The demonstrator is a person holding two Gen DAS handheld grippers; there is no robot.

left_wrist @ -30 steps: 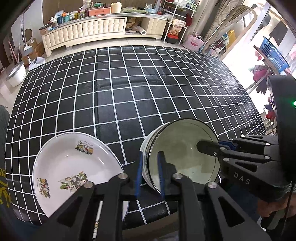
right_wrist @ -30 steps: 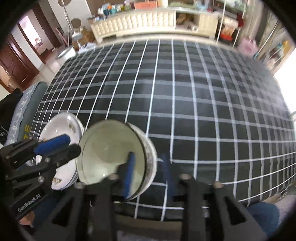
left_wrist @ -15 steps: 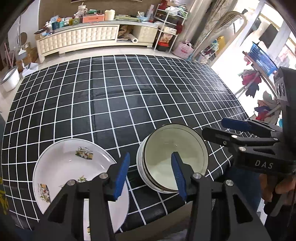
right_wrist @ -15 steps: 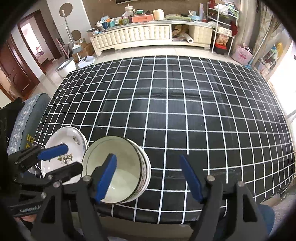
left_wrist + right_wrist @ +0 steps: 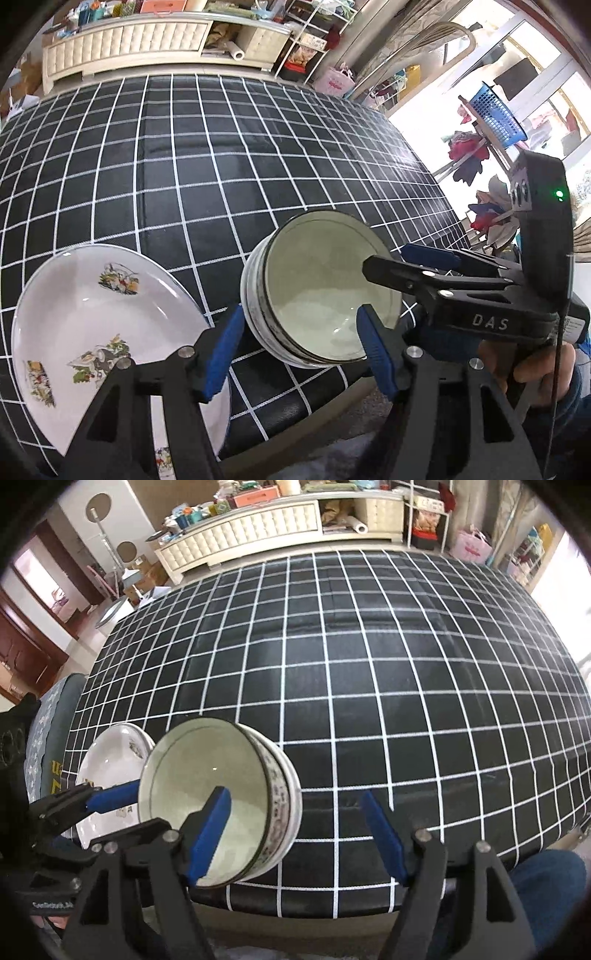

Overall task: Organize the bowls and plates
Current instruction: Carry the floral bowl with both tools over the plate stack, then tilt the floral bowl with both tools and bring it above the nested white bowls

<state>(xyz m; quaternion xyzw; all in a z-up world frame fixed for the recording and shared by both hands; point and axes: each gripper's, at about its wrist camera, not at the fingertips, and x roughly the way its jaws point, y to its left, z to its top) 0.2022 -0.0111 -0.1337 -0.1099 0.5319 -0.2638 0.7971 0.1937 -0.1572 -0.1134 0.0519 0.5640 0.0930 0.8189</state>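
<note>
A stack of white bowls [image 5: 325, 291] with dark rims and patterned sides stands near the front edge of the black checked table [image 5: 221, 147]. It also shows in the right wrist view [image 5: 221, 801]. A stack of white plates with flower prints [image 5: 92, 314] lies to its left and also shows in the right wrist view [image 5: 114, 760]. My left gripper [image 5: 299, 343] is open, its blue pads either side of the bowls' near rim. My right gripper [image 5: 299, 830] is open over the bowls' right side and also shows in the left wrist view [image 5: 424, 262].
The table's front edge [image 5: 332, 904] runs just beneath both grippers. A cream sideboard [image 5: 258, 528] with clutter stands beyond the far edge. A rack with a blue basket [image 5: 495, 110] stands off the right side. A grey cushioned seat [image 5: 48, 731] is at the left.
Both grippers let go of the bowl rim and opened wide. They pulled back and up, then came closer to the bowls again. The bowls and plates stayed in place.
</note>
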